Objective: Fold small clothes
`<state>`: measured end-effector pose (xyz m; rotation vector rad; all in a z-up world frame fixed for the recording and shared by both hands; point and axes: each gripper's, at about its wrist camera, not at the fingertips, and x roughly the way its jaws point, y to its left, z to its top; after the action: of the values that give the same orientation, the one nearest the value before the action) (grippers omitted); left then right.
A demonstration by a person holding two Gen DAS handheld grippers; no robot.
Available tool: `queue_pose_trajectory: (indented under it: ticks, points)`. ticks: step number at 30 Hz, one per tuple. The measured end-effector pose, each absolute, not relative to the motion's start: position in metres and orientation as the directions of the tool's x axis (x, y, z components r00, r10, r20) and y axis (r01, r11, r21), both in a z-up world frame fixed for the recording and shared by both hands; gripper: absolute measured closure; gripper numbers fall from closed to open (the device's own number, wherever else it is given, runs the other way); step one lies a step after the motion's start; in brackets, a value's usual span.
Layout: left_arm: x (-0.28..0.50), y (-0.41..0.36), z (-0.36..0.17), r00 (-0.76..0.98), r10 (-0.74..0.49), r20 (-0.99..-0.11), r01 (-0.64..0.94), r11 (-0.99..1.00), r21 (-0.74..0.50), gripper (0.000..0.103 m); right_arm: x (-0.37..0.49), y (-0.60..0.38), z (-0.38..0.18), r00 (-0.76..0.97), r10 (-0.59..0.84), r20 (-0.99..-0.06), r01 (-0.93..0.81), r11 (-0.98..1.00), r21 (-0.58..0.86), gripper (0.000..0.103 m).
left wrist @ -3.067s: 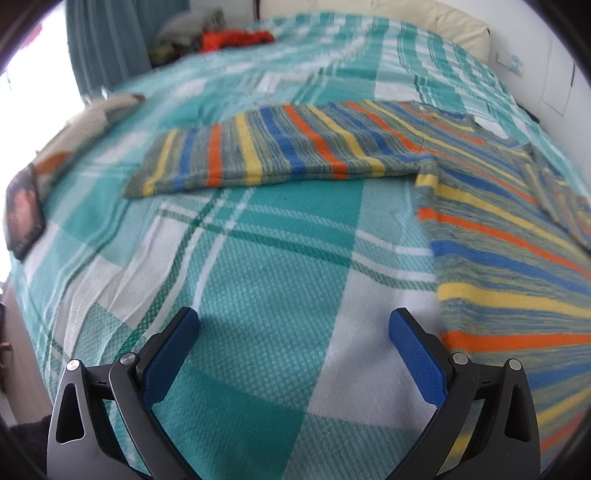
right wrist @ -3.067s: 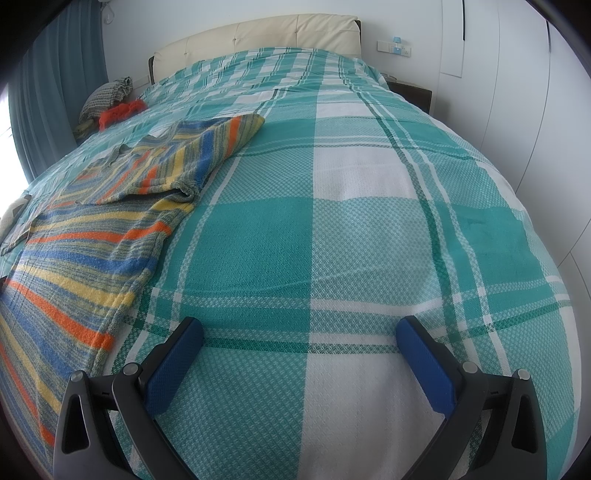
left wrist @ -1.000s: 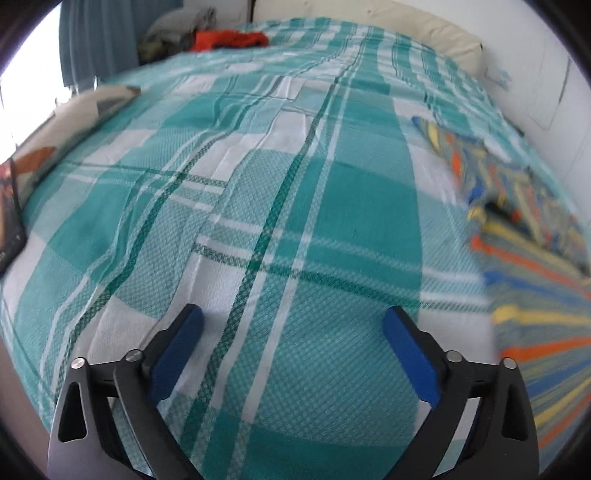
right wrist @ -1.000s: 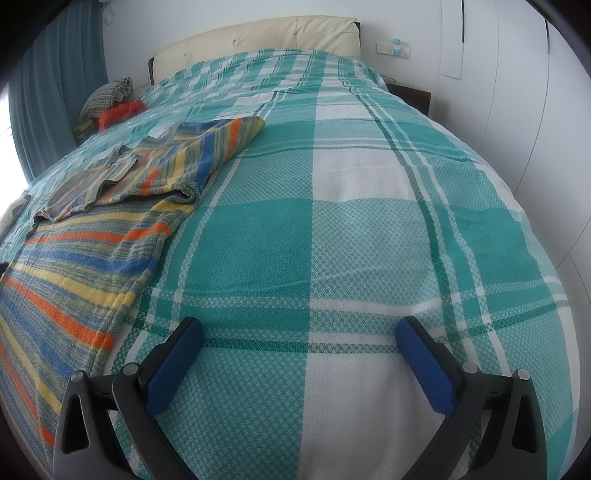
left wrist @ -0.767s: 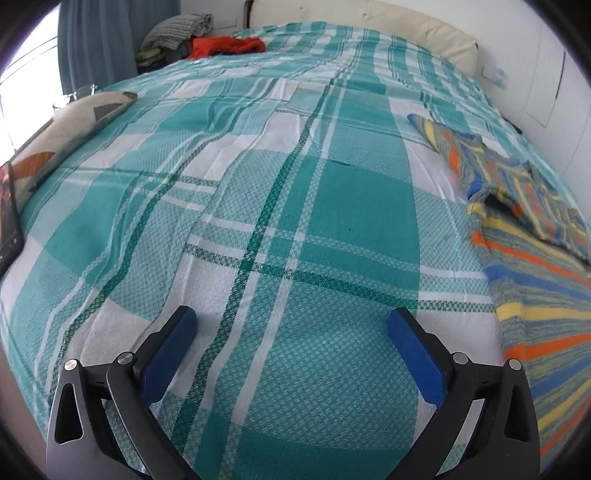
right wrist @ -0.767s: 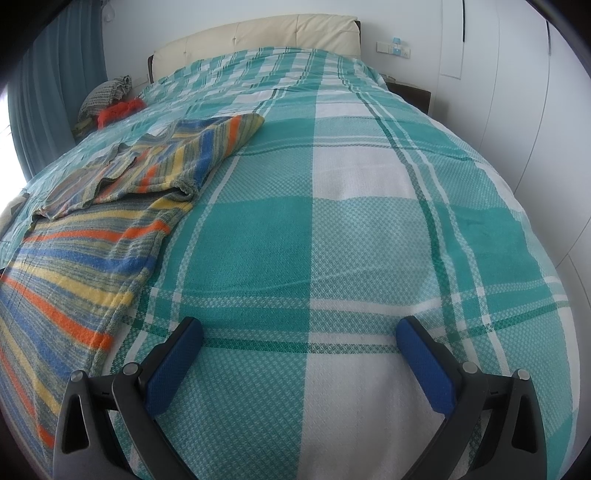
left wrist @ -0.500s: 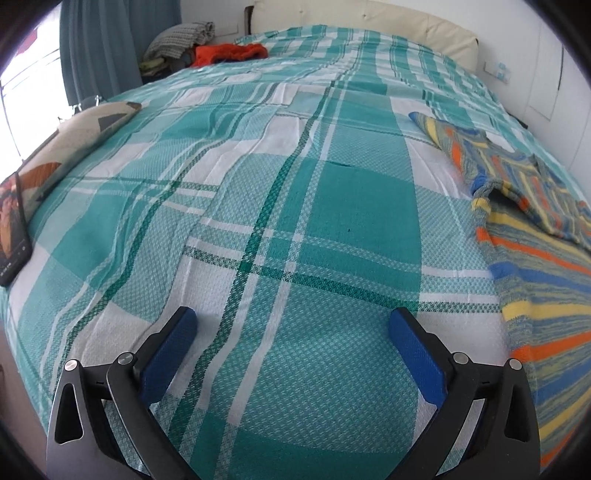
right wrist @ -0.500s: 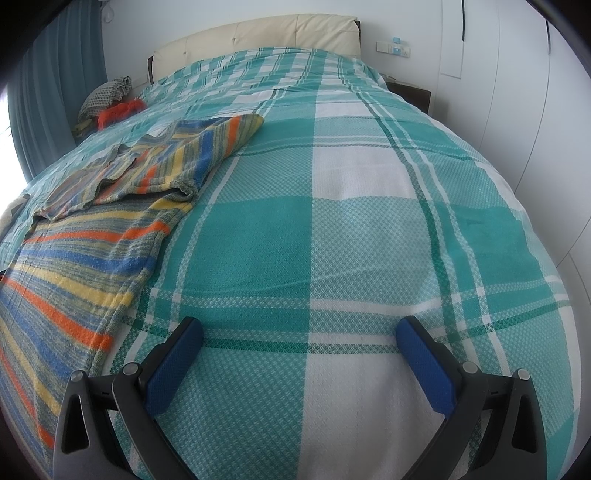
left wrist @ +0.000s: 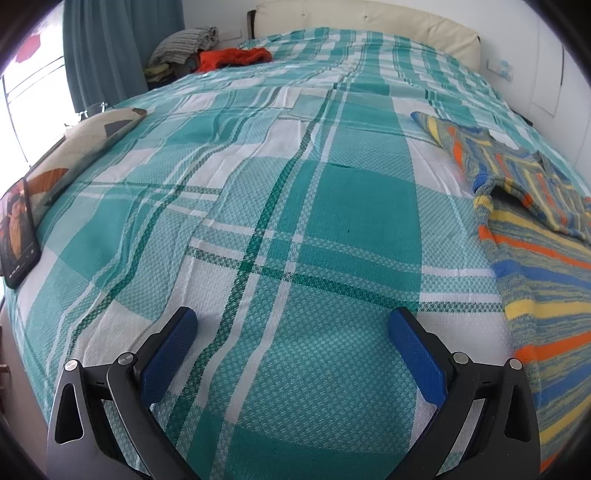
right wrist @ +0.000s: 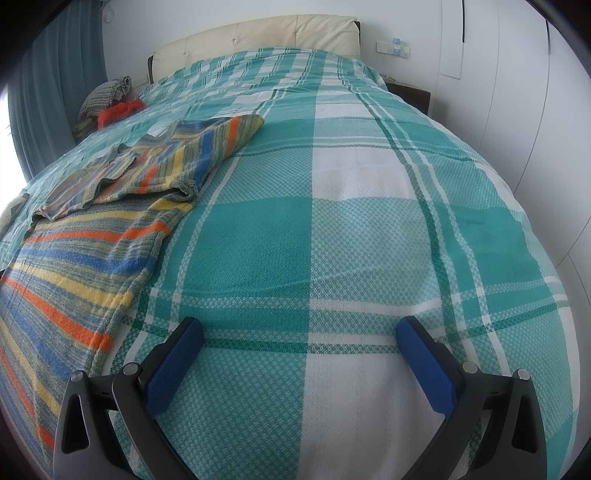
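A striped sweater (left wrist: 543,266) in blue, yellow and orange lies flat on the teal plaid bedspread (left wrist: 295,206). It is at the right edge of the left wrist view and at the left of the right wrist view (right wrist: 77,258). Both sleeves are folded in across its chest (right wrist: 177,158). My left gripper (left wrist: 291,332) is open and empty, low over bare bedspread to the left of the sweater. My right gripper (right wrist: 299,339) is open and empty over bare bedspread (right wrist: 369,240) to the right of the sweater.
A phone (left wrist: 18,232) and a cushion (left wrist: 85,136) lie at the bed's left edge. A pile of clothes with an orange piece (left wrist: 232,57) sits near the cream headboard (right wrist: 258,33). A white wall (right wrist: 517,92) runs along the right side.
The sweater's left sleeve, earlier stretched out across the bed, now lies folded over the chest. My left gripper has pulled back to the left of the sweater. The right gripper has not moved.
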<state>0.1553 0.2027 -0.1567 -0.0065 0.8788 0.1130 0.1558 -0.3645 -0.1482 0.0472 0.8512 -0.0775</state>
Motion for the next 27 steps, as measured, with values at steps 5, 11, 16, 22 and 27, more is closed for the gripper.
queue_pose_trajectory:
  ticks: [5, 11, 16, 22, 27]
  points:
    - [0.1552, 0.2028, -0.1566, 0.633, 0.096, -0.768, -0.101, 0.994, 0.041, 0.001, 0.1556, -0.3640, -0.1485, 0.656, -0.053, -0.753, 0.088, 0.996, 0.006, 0.000]
    - [0.1549, 0.2027, -0.1566, 0.633, 0.096, -0.768, -0.101, 0.994, 0.041, 0.000, 0.1555, -0.3639, -0.1488, 0.655, -0.059, -0.753, 0.089, 0.996, -0.001, 0.000]
    - [0.1547, 0.2026, -0.1566, 0.634, 0.096, -0.768, -0.101, 0.994, 0.041, 0.000, 0.1554, -0.3635, -0.1485, 0.654, -0.062, -0.754, 0.089, 0.996, -0.005, 0.000]
    - [0.1546, 0.2025, -0.1567, 0.634, 0.097, -0.767, -0.101, 0.994, 0.042, 0.001, 0.1558, -0.3637, -0.1487, 0.653, -0.065, -0.754, 0.088, 0.996, -0.010, 0.000]
    - [0.1546, 0.2026, -0.1568, 0.634, 0.097, -0.767, -0.101, 0.994, 0.042, 0.000, 0.1559, -0.3636, -0.1487, 0.653, -0.065, -0.754, 0.088, 0.996, -0.010, 0.000]
